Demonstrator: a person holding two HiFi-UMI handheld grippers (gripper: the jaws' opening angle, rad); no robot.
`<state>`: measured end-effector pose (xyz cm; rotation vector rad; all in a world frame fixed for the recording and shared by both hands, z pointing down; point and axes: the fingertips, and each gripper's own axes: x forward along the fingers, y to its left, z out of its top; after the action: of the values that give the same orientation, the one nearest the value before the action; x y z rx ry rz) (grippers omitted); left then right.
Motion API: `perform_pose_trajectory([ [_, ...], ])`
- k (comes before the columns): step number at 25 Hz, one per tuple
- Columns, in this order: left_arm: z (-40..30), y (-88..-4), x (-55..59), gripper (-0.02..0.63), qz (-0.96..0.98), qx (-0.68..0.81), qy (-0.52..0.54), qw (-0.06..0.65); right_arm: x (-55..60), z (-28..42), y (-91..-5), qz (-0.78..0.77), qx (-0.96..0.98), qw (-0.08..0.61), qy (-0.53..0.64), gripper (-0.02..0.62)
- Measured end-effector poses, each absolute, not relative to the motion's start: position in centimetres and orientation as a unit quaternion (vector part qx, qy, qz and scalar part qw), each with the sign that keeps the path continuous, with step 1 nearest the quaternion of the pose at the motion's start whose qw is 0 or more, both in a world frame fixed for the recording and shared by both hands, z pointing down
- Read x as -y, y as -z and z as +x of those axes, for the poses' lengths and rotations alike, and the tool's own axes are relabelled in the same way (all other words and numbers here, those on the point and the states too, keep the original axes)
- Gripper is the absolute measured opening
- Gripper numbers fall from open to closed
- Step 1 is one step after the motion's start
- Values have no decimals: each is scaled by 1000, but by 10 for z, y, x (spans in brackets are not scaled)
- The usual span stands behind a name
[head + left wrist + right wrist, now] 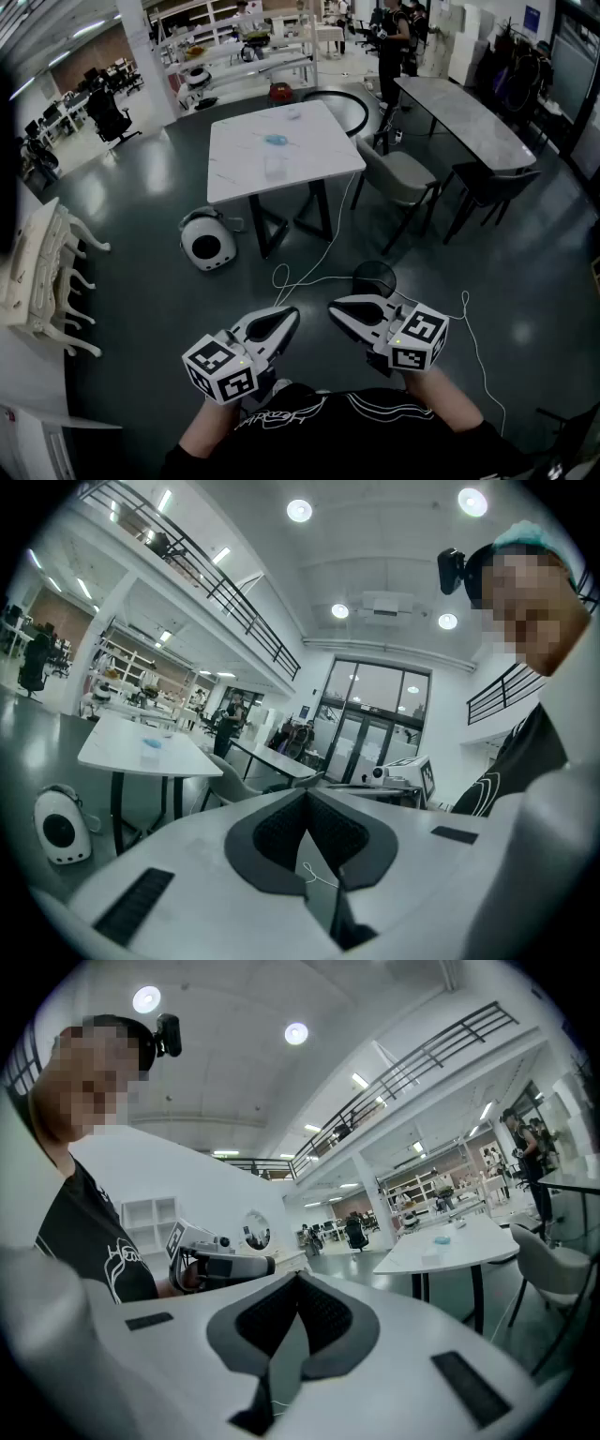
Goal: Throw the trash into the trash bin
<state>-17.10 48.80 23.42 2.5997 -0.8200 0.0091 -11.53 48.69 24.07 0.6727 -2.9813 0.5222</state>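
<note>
Currently pre-approach, by my read: left tool (292,315) and right tool (334,308) both closed, holding nothing, well apart from worktop (319,150). Next: walk up, open over trash (275,141).

The bits (275,141) on the white worktop (234,164) are too small to identify. The right tool (333,307) partly hides a dark round bin (374,274).

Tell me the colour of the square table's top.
White, faintly marbled; the square table shows best in the head view.
</note>
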Motion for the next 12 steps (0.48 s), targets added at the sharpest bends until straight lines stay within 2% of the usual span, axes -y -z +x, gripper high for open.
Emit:
perform_pose_trajectory([
  [12, -166, -236, -476, 6, 935, 290, -5, 204, -476, -111, -244, 214, 960, 10, -182, 31],
])
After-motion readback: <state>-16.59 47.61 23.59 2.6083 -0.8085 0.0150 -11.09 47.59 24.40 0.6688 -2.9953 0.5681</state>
